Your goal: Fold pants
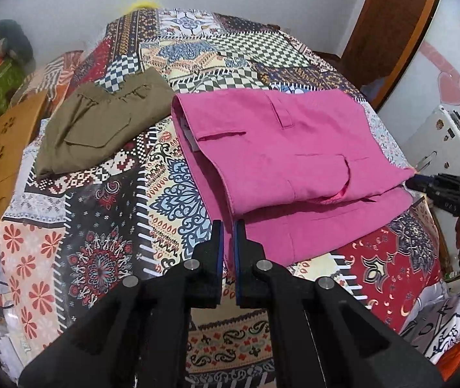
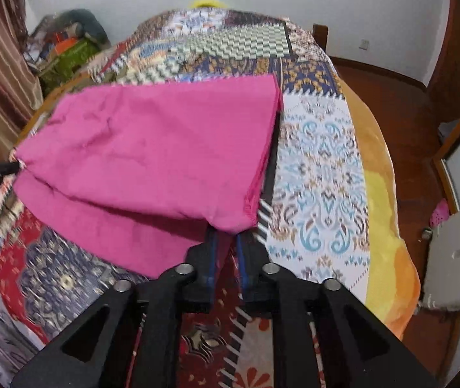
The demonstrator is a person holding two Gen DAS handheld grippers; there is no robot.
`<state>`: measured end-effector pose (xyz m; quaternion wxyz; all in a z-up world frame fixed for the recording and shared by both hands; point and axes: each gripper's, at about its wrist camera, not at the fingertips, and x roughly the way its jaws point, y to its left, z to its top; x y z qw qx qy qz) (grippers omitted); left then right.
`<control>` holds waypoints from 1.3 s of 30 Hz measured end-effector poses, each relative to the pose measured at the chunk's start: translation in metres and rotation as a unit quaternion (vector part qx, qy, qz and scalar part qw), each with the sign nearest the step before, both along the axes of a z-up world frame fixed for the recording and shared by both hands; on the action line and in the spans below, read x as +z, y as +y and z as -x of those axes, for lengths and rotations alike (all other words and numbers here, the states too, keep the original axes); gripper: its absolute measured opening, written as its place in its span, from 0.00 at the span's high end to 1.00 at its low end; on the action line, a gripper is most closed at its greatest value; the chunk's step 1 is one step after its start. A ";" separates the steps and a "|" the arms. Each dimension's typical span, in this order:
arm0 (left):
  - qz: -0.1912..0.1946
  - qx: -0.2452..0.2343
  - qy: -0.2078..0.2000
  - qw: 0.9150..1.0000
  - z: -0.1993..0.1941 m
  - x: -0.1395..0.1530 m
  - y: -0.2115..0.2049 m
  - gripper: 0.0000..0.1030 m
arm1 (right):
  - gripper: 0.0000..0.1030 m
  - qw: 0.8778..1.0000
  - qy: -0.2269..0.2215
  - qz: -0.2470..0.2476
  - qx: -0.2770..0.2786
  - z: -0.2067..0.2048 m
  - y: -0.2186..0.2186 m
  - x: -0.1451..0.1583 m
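The pink pants (image 1: 281, 148) lie part-folded on the patchwork bedspread (image 1: 100, 226), upper layer lifted. The left tool (image 1: 229, 226) is clamped on their near corner; the right tool (image 2: 226, 231) grips the hem corner, fingertips hidden under cloth. Folded olive pants (image 1: 100, 129) rest just beside them. The right wrist view is motion-blurred.
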<state>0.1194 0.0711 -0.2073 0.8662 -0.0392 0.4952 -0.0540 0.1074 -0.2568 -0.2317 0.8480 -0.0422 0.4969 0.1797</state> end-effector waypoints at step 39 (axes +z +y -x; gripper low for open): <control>-0.093 -0.144 -0.020 0.985 -0.050 -0.003 -0.106 0.51 | 0.62 0.989 -0.022 -0.052 0.138 -0.002 0.088 0.032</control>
